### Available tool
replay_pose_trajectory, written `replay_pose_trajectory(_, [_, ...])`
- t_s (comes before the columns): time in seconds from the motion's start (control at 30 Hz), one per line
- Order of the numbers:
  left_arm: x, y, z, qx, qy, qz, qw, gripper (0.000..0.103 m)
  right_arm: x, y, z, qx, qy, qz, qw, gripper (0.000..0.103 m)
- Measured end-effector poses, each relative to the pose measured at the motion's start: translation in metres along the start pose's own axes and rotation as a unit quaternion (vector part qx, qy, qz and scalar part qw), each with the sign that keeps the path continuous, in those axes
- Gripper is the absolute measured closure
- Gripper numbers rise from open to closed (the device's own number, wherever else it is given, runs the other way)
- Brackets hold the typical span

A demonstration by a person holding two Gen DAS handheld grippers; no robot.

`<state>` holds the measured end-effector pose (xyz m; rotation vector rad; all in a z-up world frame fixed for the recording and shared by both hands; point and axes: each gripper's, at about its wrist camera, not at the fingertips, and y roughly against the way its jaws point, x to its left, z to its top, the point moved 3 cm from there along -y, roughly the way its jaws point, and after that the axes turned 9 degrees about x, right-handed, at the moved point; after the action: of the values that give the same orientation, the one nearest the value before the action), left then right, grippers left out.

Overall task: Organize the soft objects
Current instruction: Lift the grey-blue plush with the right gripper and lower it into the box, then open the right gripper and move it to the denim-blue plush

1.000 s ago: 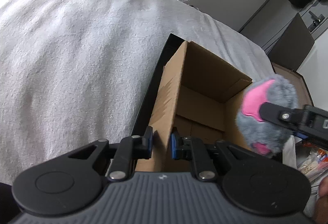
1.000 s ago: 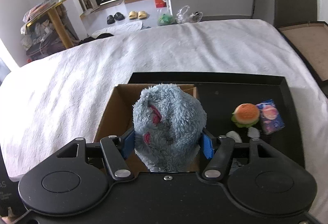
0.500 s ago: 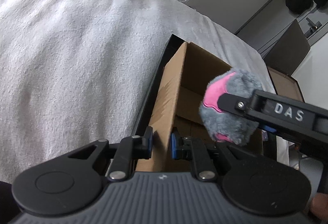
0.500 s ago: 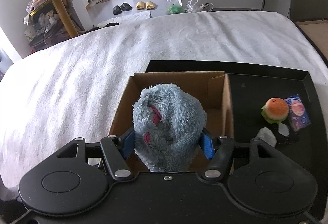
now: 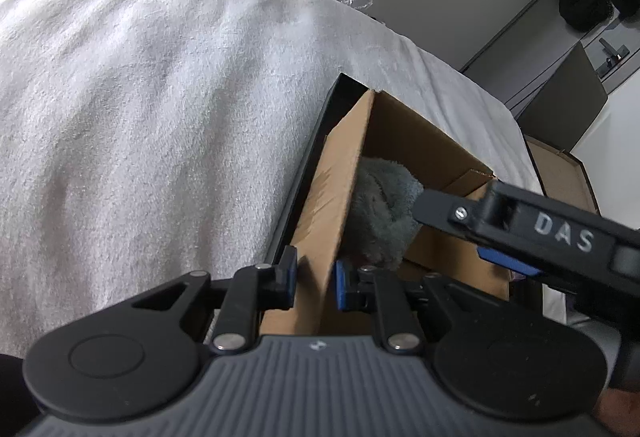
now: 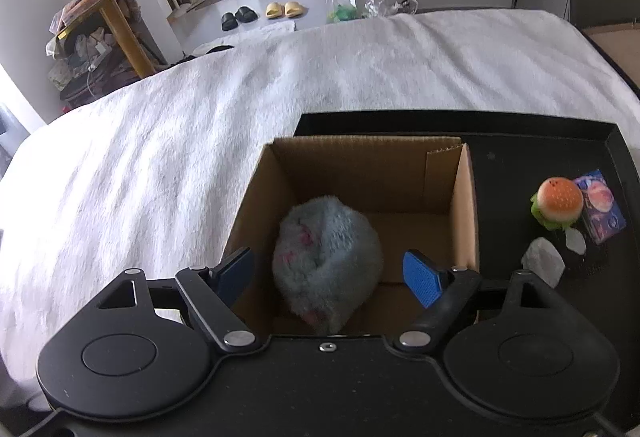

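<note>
Flanking the plush [image 6: 326, 263] in the box [image 6: 466, 205], right fingers [image 6: 420, 279] spread; left fingers [image 5: 344, 285] pinching cardboard.

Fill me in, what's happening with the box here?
A person is sorting soft toys with two handheld grippers. The left gripper is clamped on the near wall of the cardboard box, steadying it on the black tray. The right gripper has just been opening; its pads stand clear of the grey plush toy, which now lies inside the box. A burger toy waits on the tray.
</note>
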<state>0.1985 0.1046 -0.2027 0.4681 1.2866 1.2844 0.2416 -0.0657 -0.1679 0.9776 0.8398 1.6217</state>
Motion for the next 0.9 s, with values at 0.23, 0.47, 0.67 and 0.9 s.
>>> replay_pose_trajectory(0.23, [-0.007, 0.001, -0.001, -0.004, -0.01, 0.01, 0.9999, 0.086, -0.007, 0.019, -0.007, -0.001, 0.011, -0.002, 1.0, 0.022])
replay_pose_trajectory(0.47, [-0.016, 0.003, -0.004, -0.015, -0.026, 0.033, 0.999, 0.086, -0.024, 0.034, -0.013, -0.001, 0.008, -0.003, 1.0, 0.022])
replay_pose_trajectory(0.67, [-0.027, 0.001, -0.006, -0.016, -0.046, 0.062, 0.9969, 0.068, -0.043, 0.047, -0.017, -0.009, -0.001, -0.001, 1.0, 0.022])
replay_pose_trajectory(0.9, [-0.046, 0.004, -0.012, -0.029, -0.081, 0.087, 0.9925, 0.046, -0.07, 0.056, -0.023, -0.017, -0.014, -0.002, 1.0, 0.022])
